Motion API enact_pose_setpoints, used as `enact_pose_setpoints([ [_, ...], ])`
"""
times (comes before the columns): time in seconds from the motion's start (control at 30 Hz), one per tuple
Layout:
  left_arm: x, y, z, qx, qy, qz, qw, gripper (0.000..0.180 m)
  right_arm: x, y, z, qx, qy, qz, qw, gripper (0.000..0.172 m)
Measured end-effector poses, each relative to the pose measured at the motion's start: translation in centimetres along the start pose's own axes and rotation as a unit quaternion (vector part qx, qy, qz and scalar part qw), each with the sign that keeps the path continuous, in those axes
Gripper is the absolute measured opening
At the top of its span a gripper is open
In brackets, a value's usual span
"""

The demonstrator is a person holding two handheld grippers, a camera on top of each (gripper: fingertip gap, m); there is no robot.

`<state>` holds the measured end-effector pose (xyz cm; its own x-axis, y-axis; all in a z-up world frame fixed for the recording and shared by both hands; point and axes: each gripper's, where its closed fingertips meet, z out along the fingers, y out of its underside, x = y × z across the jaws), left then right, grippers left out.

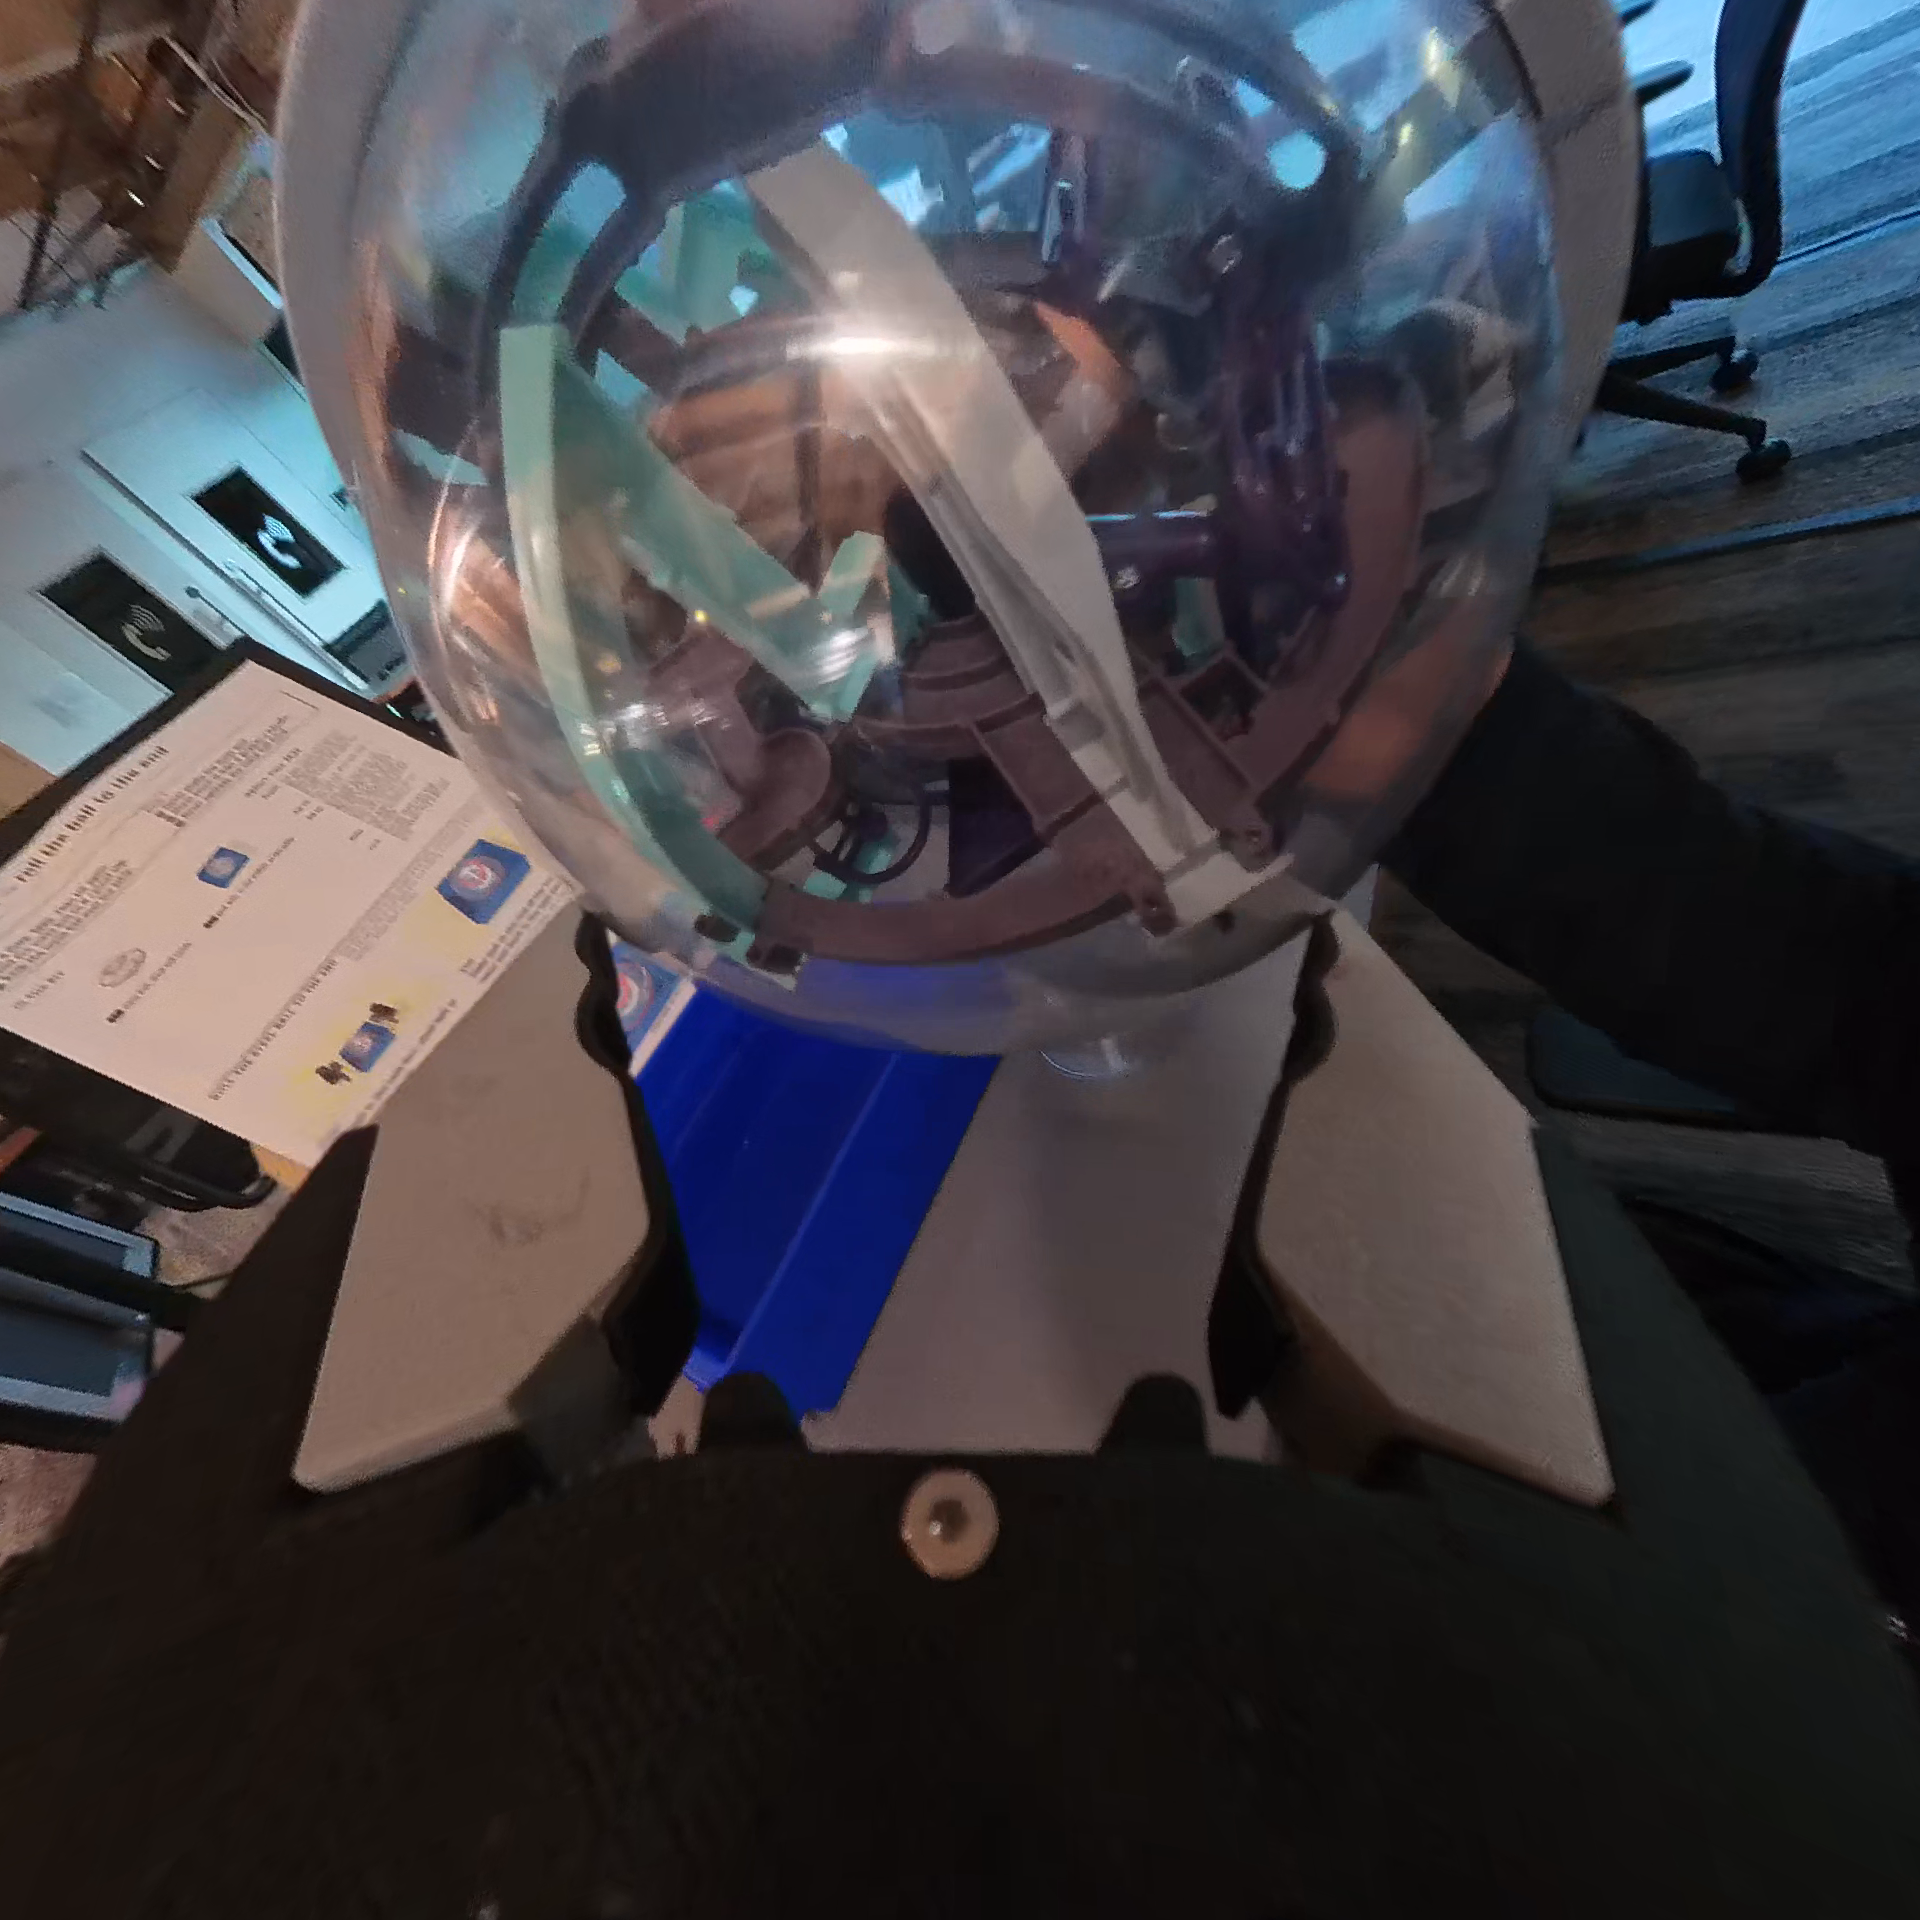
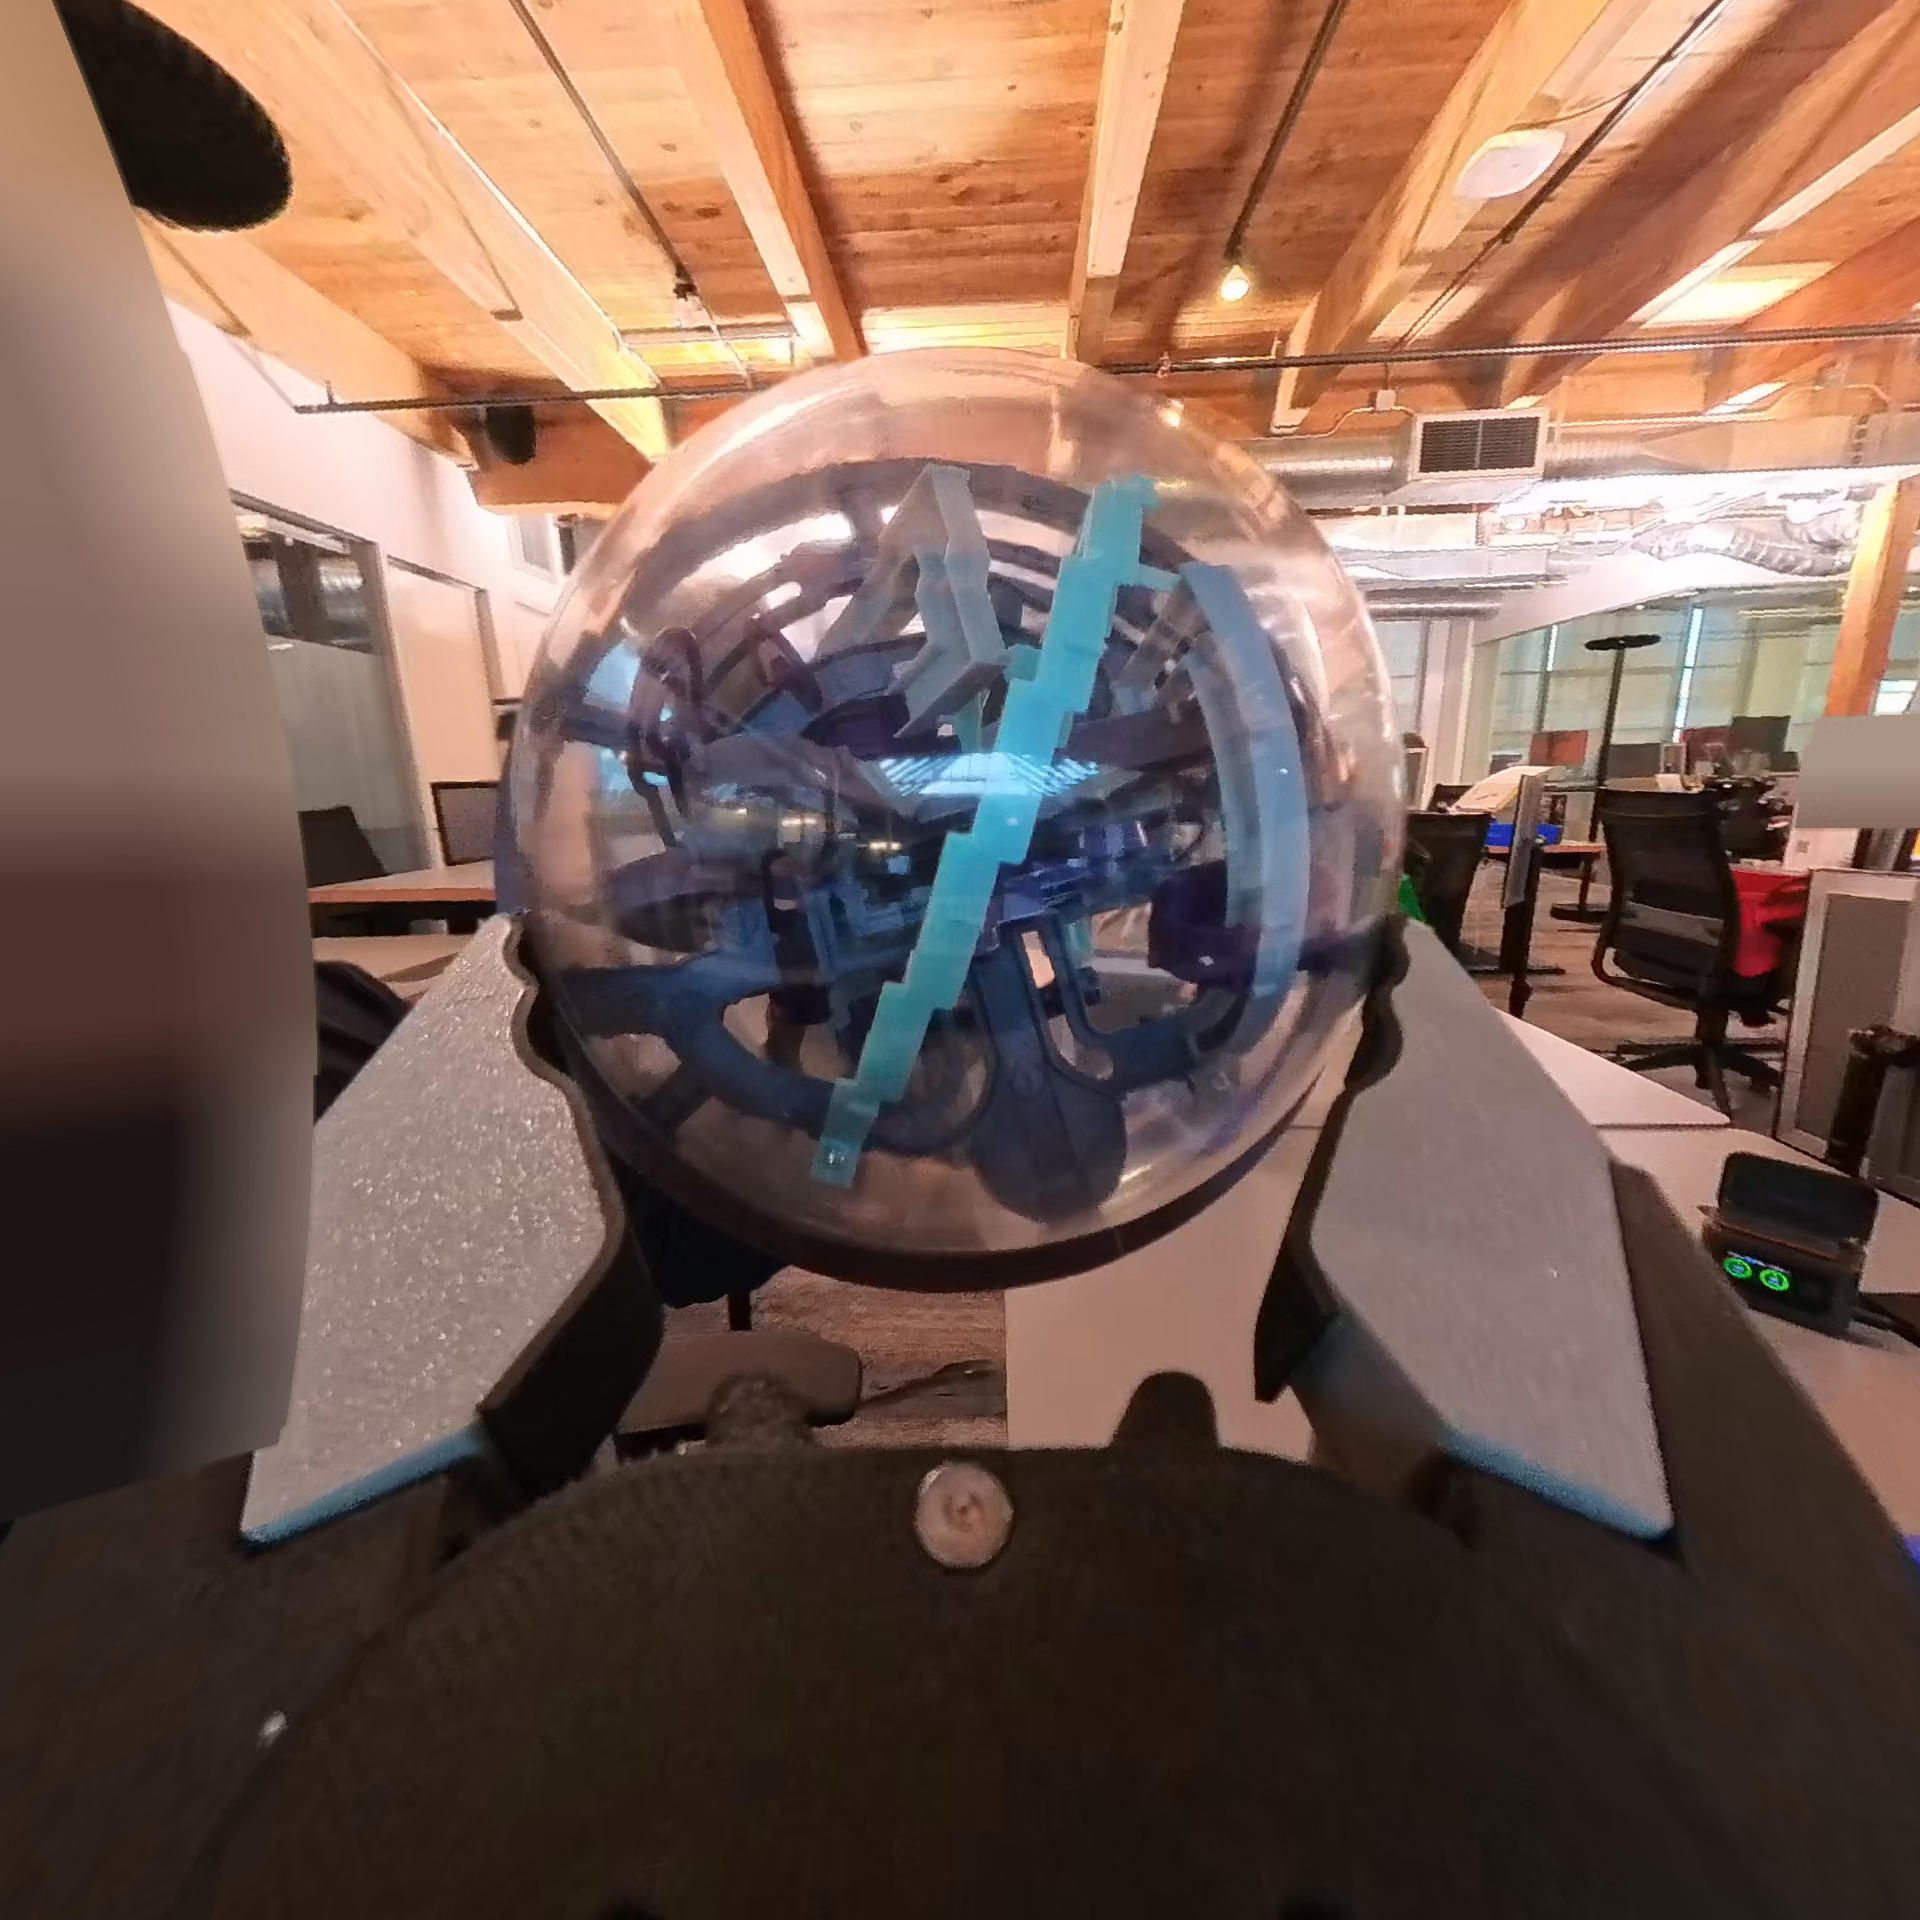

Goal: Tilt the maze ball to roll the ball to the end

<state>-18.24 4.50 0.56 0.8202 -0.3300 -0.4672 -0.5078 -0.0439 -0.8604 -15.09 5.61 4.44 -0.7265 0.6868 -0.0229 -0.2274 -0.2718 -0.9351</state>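
Observation:
The maze ball is a clear sphere with blue, teal and purple tracks inside. My right gripper is shut on it, with both pads pressed on its sides, and holds it up in the air. In the left wrist view the maze ball fills the upper frame, with the right gripper's grey fingers round its far sides. My left gripper is spread wide, and its fingertips press on the near lower part of the sphere. I cannot pick out the small ball inside.
A blue box and a printed sheet lie on the grey table below the sphere. A dark sleeve is at the right. A small device with green lights sits on the desk. Office chairs stand behind.

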Motion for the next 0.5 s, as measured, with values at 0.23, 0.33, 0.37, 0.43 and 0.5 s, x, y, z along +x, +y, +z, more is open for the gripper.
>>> enact_pose_setpoints([
  [0.23,0.1,3.4,1.1,0.000,0.014,0.009,1.000,0.128,1.0,2.4,-0.4,-0.018,0.035,-0.037,0.999,0.148],
  [0.33,-0.2,6.0,1.5,0.006,0.004,0.015,1.000,0.128,1.7,4.0,0.2,-0.054,0.051,-0.082,0.994,0.148],
  [0.37,-0.2,6.9,1.6,0.007,0.000,0.015,1.000,0.128,1.9,4.7,0.5,-0.067,0.055,-0.095,0.992,0.148],
  [0.43,-0.2,8.8,1.7,0.003,-0.009,0.012,1.000,0.127,2.3,6.3,0.9,-0.099,0.059,-0.114,0.987,0.148],
  [0.5,-0.1,10.7,1.6,-0.001,-0.019,0.012,1.000,0.127,2.7,8.0,1.2,-0.132,0.057,-0.126,0.982,0.148],
])
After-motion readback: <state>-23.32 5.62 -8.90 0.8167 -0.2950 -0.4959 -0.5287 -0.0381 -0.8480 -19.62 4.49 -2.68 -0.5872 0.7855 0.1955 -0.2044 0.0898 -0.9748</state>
